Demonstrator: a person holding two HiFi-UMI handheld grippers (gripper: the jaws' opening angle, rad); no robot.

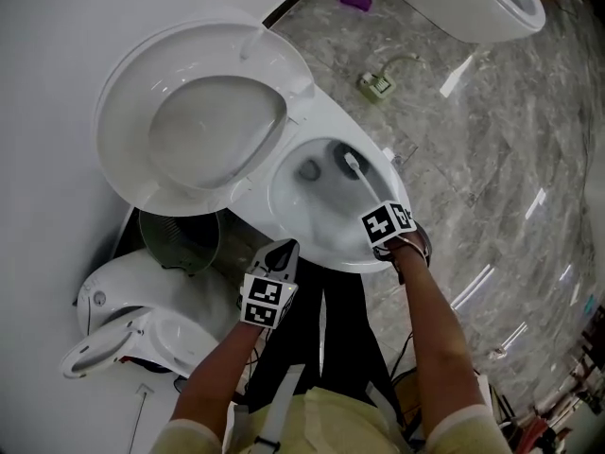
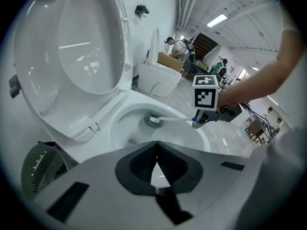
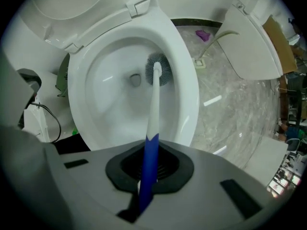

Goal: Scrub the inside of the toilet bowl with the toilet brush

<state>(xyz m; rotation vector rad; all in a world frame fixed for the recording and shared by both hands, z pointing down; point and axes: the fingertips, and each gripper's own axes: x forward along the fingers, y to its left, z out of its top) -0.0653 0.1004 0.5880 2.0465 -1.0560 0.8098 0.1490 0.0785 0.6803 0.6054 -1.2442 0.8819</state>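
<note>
Toilet brush (image 3: 154,104) clamped between right gripper (image 3: 148,164) jaws; left gripper (image 2: 156,152) jaws clenched, empty.

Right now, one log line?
right gripper: shut on toilet brush | brush head: inside toilet bowl | left gripper: shut, empty

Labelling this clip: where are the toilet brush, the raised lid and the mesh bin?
toilet brush (image 3: 164,74): right gripper view, bristle head.
raised lid (image 1: 203,126): head view, inner face.
mesh bin (image 1: 180,239): head view, mesh wall.
</note>
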